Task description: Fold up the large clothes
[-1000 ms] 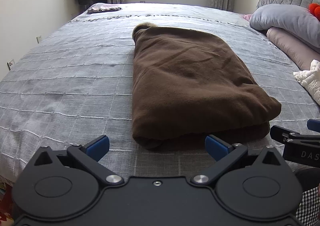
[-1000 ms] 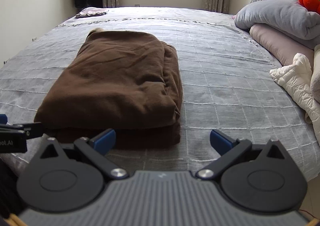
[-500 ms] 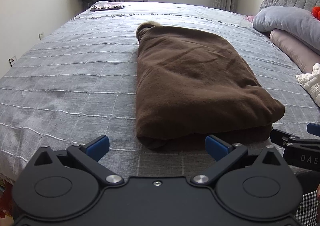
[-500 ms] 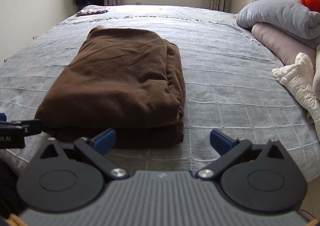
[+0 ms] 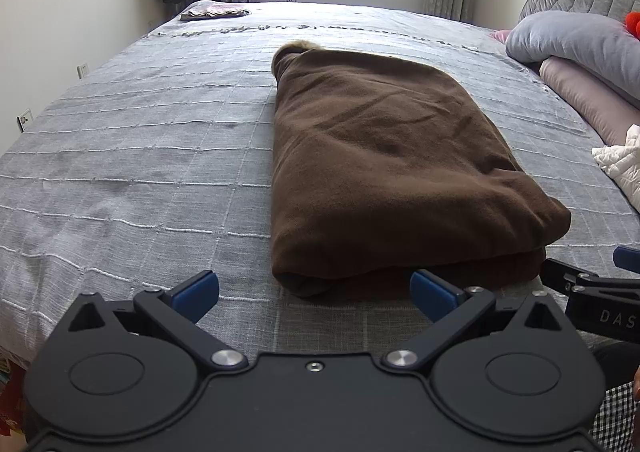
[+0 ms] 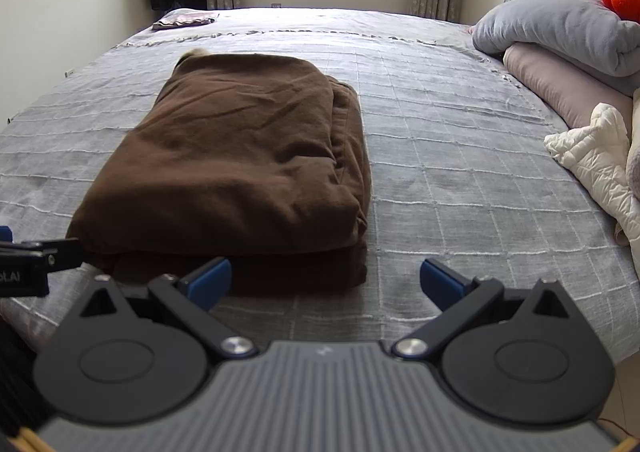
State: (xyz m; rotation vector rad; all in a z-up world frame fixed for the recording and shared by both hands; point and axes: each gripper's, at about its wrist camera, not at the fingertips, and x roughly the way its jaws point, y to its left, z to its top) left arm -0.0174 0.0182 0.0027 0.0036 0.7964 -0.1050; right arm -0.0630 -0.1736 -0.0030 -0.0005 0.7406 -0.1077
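Your bed (image 5: 120,155), spread with a grey checked cover, carries the work: the brown garment (image 5: 384,167) lies near the middle of it and toward your edge, already brought down to a long, thick, two-layer rectangle running away from you. On the right wrist view the stacked edges of that brown garment (image 6: 240,155) sit along its right side, fairly square, with a pale furry trim (image 5: 298,47) poking out at the far end; whether that is a collar or a hood cannot be told from here. At the head of the bed rest a grey duvet roll (image 6: 560,31), a pink pillow (image 6: 560,87) and a white quilted item (image 6: 592,155), all well apart from the work, and a small folded cloth (image 5: 214,11) sits at the far corner. Your left hand-held gripper (image 5: 314,292) is spread wide and empty, just short of the bundle's near left corner; your right hand-held gripper (image 6: 326,280) is likewise spread and empty, just short of the near right corner. Judged from this, the lengthwise folds are done and you are at the last crosswise fold. The next move calls for pinching both near corners through every layer, then carrying them evenly toward the far end, so the bulk does not slide or splay.
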